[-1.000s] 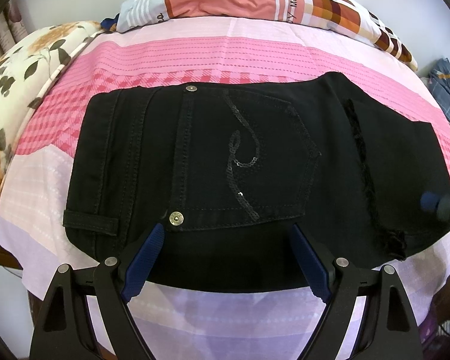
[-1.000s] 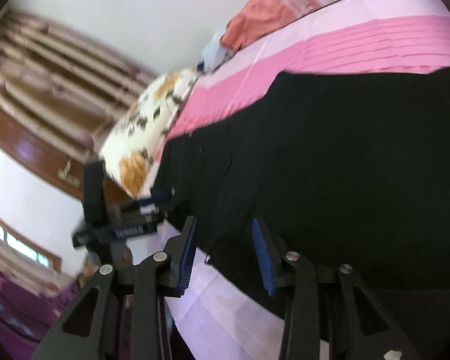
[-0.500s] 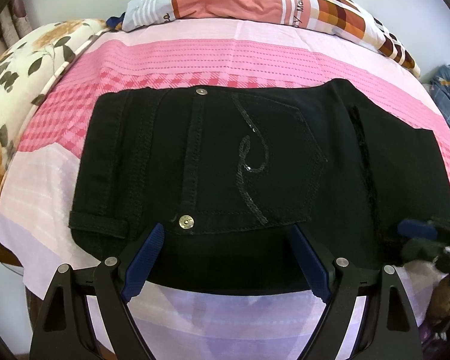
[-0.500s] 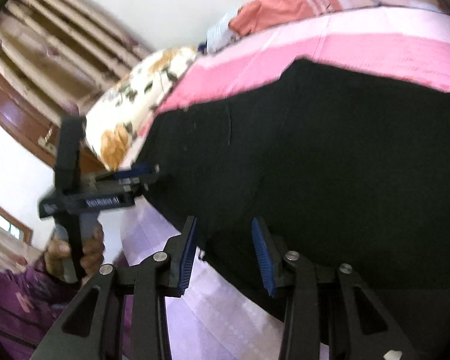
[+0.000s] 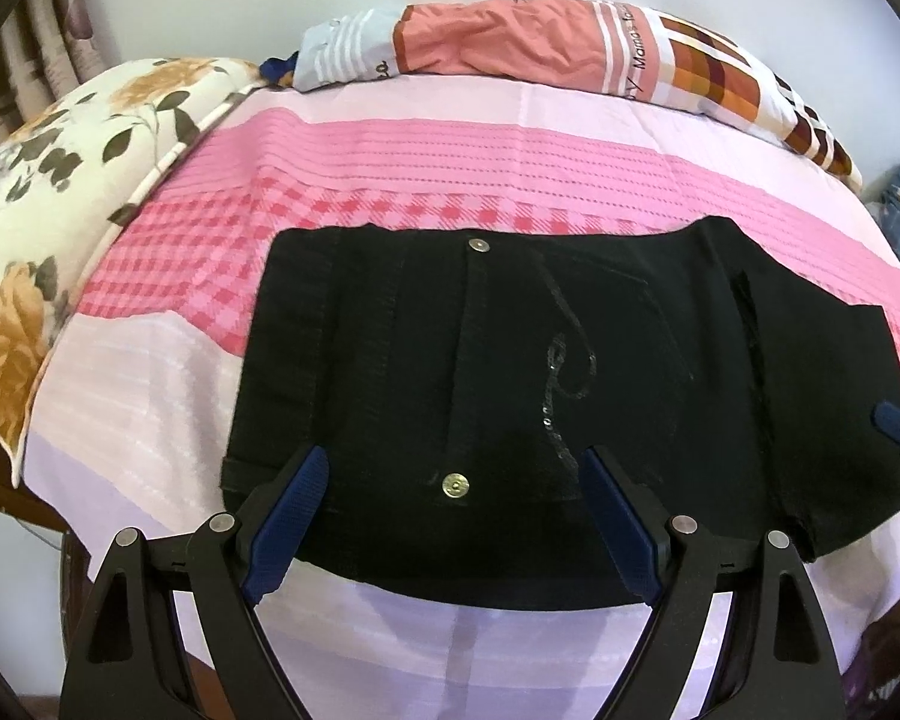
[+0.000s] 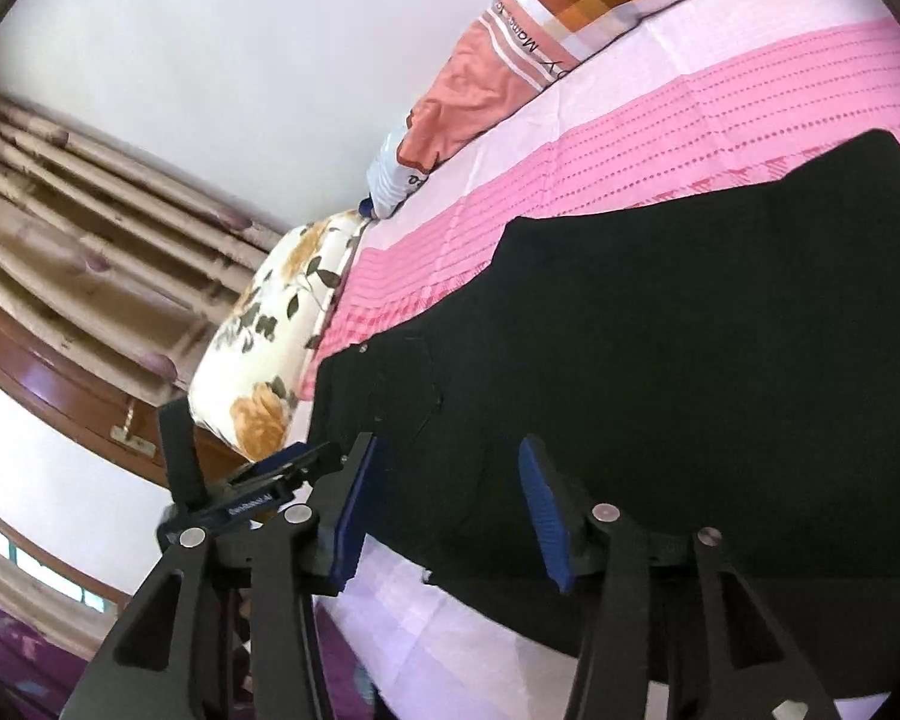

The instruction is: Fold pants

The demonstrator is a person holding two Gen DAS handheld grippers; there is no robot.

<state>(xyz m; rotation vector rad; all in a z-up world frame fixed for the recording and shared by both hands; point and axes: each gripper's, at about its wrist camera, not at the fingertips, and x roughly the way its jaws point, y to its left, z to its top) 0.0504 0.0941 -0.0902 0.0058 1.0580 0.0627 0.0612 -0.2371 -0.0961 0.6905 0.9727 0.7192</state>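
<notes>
Pink bedding [image 5: 390,180] was spread beneath folded black pants [image 5: 570,360]. Left gripper [image 5: 453,516] was held wide apart above them; right gripper [image 6: 444,510], jaws just widened, gripped nothing.

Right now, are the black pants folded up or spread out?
Folded. The pants lie as a short, flat block on the bed, with no long legs stretching out.

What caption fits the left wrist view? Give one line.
Open left gripper above folded black pants on a pink bedspread.
</notes>
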